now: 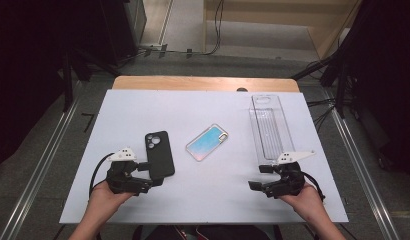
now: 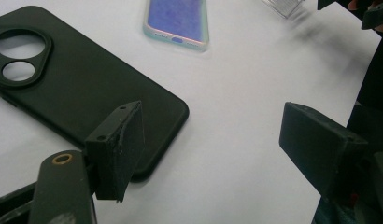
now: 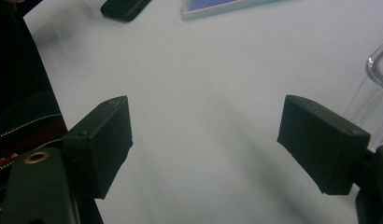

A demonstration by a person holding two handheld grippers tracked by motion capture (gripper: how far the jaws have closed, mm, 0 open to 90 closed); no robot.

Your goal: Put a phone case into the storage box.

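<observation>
A black phone case (image 1: 159, 153) (image 2: 82, 88) lies flat on the white table, camera cut-outs at its far end. My left gripper (image 1: 154, 174) (image 2: 210, 144) stands open at the case's near end, one jaw over its near corner, nothing gripped. A phone with an iridescent blue-pink back (image 1: 207, 142) (image 2: 176, 21) (image 3: 217, 7) lies in the table's middle. A clear phone case (image 1: 269, 127) (image 3: 379, 88) lies at the right. My right gripper (image 1: 259, 176) (image 3: 203, 144) is open just below the clear case's near end, over bare table.
The white table top (image 1: 213, 200) ends near the person's hands at the front. A wooden edge (image 1: 203, 83) runs along the back. Metal rails flank the table on both sides. Dark floor and cables lie beyond the far end.
</observation>
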